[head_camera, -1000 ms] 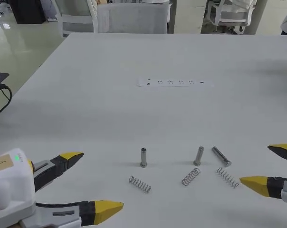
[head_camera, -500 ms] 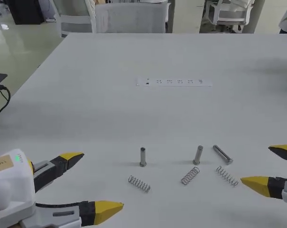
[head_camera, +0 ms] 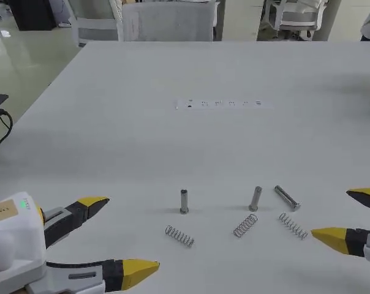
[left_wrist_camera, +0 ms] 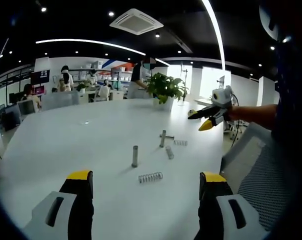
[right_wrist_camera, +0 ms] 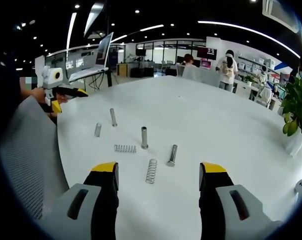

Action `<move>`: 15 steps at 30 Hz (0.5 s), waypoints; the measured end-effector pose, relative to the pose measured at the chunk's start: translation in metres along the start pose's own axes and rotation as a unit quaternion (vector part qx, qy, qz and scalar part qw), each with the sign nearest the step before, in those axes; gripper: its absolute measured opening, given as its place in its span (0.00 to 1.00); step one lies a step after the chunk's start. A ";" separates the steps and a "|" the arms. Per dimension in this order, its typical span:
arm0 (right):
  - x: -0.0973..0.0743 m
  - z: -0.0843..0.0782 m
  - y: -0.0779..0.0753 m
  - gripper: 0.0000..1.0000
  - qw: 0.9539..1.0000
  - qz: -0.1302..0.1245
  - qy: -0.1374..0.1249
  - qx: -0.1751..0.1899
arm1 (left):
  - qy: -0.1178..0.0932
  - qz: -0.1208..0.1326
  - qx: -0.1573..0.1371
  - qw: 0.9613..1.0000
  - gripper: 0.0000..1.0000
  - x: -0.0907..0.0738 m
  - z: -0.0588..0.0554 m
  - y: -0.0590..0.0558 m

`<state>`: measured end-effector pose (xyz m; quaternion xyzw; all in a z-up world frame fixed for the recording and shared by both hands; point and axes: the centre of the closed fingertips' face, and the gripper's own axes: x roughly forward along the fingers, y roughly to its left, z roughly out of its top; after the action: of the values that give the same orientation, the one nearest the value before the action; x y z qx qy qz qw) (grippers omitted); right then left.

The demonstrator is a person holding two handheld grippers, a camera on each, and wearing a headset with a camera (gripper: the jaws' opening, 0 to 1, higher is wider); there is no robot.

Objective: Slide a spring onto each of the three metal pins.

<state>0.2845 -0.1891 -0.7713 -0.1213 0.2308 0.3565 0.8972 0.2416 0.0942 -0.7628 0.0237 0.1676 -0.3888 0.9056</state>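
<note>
Three pins on the white table [head_camera: 111,122], no spring on any of them: left pin [head_camera: 184,201] upright, middle pin [head_camera: 256,199] upright, right pin [head_camera: 286,198] lying flat just beside the middle one. Three springs lie loose on the table, nearer the person: left spring [head_camera: 179,236] just in front of the left pin, middle spring [head_camera: 245,225] near the middle pin's base, right spring [head_camera: 293,225] close to the lying pin but apart from it. Left gripper [head_camera: 131,233] at lower left, jaws spread wide, nothing between them, well apart from the left spring. Right gripper [head_camera: 329,213] at the right edge, jaws spread, empty, near the right spring, not touching. Power strip [head_camera: 218,104] farther back on the table, chairs [head_camera: 166,21] beyond the far edge
</note>
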 end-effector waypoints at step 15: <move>0.023 0.029 -0.021 0.59 1.000 -0.002 0.009 -0.019 | -0.003 0.005 -0.003 1.000 0.84 -0.001 0.002 0.000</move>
<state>0.3228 -0.1799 -0.7568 -0.1417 0.2315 0.3579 0.8934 0.2414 0.0951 -0.7607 0.0206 0.1658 -0.3840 0.9081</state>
